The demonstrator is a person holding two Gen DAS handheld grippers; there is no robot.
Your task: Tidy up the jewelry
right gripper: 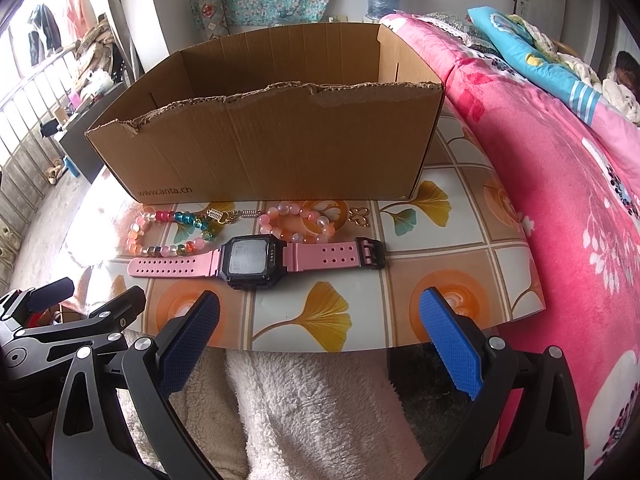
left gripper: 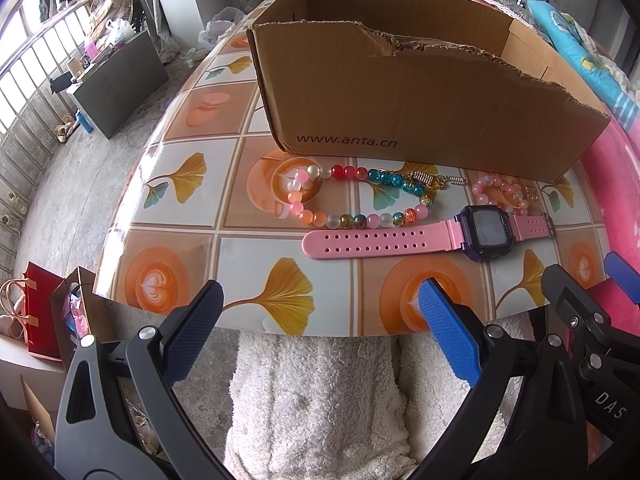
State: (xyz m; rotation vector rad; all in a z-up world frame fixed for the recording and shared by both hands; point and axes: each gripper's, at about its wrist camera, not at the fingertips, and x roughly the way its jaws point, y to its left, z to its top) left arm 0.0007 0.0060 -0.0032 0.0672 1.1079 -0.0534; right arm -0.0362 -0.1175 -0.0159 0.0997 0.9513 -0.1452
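brown corrugated cardboard box [left gripper: 400,92], torn along its near rim and printed "www.anta.cn", stands on a table [left gripper: 192,248] covered with a glossy cloth of ginkgo-leaf and latte-art squares. the box is open at the top; its inside floor is not visible from either view.

in front of the box, on the cloth, lie the jewelry items. a multicolour bead bracelet [left gripper: 352,196] with red, teal, orange, pink and clear beads lies to the left, its gold and silver clasp parts [left gripper: 436,180] close to the box wall. a pink bead bracelet [right gripper: 296,222] lies to its right, just beside a small gold charm [right gripper: 359,217]. a pink-strapped digital watch [right gripper: 256,262] lies flat nearer the table edge, strap stretched out left to right, dark square face up, just beside both bracelets.

left gripper [left gripper: 320,328]: blue pads spread wide apart, nothing between them, held at the near table edge above a white fleece fabric [left gripper: 312,400]. right gripper [right gripper: 320,332]: pads likewise spread wide and empty, at the same edge, directly before the watch. each gripper appears at the margin of the other's view. a pink floral blanket [right gripper: 560,200] lies to the right of the table.
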